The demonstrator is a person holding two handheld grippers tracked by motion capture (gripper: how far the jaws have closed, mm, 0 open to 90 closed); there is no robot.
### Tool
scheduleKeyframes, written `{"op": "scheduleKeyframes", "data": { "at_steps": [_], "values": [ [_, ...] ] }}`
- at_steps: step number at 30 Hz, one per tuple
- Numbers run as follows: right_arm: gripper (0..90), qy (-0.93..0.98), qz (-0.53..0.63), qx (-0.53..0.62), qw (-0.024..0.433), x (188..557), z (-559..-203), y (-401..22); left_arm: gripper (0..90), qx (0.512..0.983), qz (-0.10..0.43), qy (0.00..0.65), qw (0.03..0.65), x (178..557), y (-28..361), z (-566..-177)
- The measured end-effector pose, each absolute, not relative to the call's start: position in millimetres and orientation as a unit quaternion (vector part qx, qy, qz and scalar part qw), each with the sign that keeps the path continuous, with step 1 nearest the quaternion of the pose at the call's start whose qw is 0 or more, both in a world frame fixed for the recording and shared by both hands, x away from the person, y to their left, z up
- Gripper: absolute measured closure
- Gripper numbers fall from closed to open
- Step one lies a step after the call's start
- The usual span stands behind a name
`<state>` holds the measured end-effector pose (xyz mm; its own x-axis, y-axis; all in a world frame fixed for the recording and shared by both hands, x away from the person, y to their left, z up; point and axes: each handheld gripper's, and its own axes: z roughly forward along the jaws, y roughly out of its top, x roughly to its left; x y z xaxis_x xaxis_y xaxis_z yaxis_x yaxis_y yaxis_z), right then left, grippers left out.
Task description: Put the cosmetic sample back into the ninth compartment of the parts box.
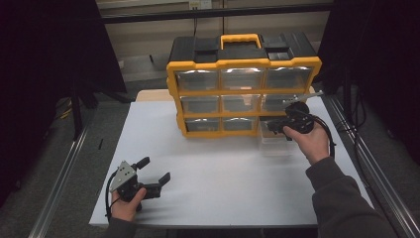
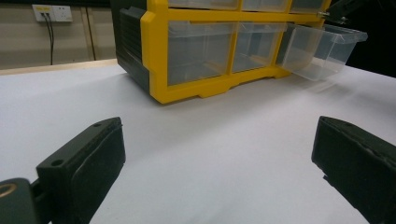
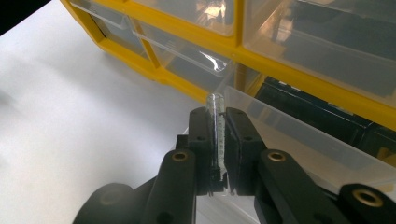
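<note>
A yellow and black organizer (image 1: 242, 64) with clear drawers stands at the back of the white table (image 1: 218, 188). Its bottom right clear drawer (image 1: 275, 141) is pulled out toward me. My right gripper (image 1: 271, 126) is shut on that drawer's front wall. In the right gripper view the thin clear wall (image 3: 215, 105) is pinched between the two black jaws of the right gripper (image 3: 217, 114), and the organizer (image 3: 299, 60) sits just behind. My left gripper (image 1: 155, 169) rests at the front left, open with nothing in it. In the left gripper view the left gripper (image 2: 217, 140) faces the organizer (image 2: 159, 70) and the drawer (image 2: 322, 51).
The white table top (image 2: 210, 154) spreads wide between the organizer and the front edge. Metal rails (image 1: 59, 183) run along both sides of the table. Dark curtains hang at the left and right. A cable (image 1: 329, 131) loops from the right gripper.
</note>
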<state>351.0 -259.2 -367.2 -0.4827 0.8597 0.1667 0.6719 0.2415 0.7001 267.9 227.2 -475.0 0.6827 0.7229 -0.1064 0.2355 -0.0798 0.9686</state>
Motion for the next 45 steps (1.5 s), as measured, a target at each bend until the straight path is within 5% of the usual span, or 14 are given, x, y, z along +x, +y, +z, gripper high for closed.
{"op": "scheduleKeyframes", "data": {
  "at_steps": [45],
  "values": [
    [81.5, 0.782, 0.362, 0.485, 0.146, 360, -380, -260, 2.7, 0.704, 0.215, 0.34, 0.585, 268, 229, -474]
  ]
}}
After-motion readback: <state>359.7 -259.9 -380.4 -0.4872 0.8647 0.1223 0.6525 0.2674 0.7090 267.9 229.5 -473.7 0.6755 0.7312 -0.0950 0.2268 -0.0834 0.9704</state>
